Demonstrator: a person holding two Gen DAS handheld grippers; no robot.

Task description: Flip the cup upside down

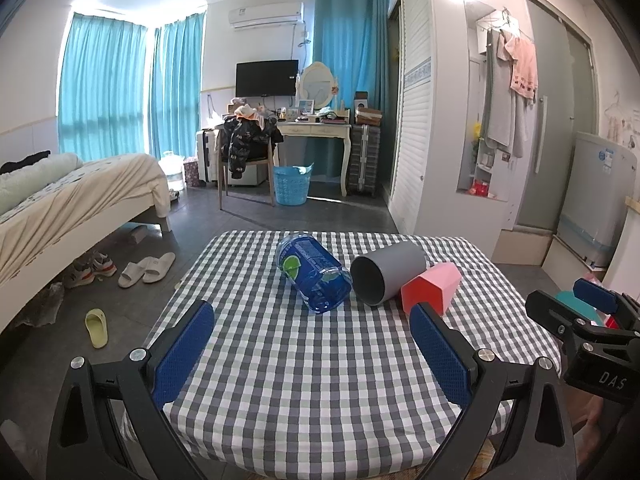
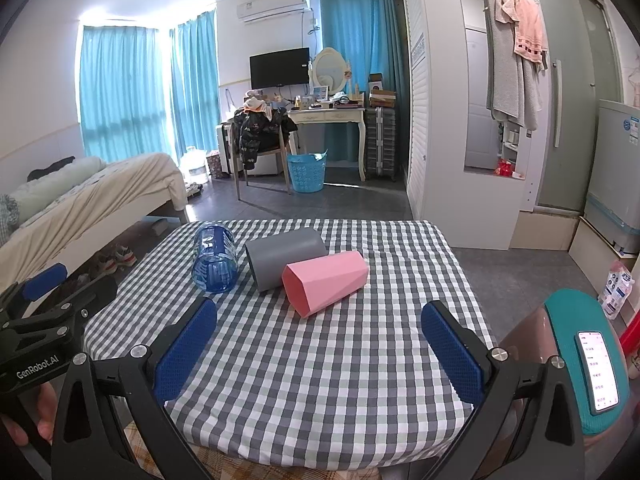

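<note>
Three cups lie on their sides on the checked table, both grippers held back with nothing in them.

From the left wrist view, the left gripper (image 1: 312,344) gapes wide over the tablecloth (image 1: 320,380); beyond it the blue cup (image 1: 314,274), grey cup (image 1: 386,274) and pink cup (image 1: 430,286) lie in a row, touching. From the right wrist view, the right gripper (image 2: 318,346) is spread just as wide, the pink cup (image 2: 326,282) nearest, the grey cup (image 2: 286,258) and blue cup (image 2: 214,260) behind, and a phone (image 2: 598,372) rests at the right.

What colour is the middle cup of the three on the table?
Grey: the middle cup is plain grey outside and darker inside. The right wrist view shows it best.
</note>
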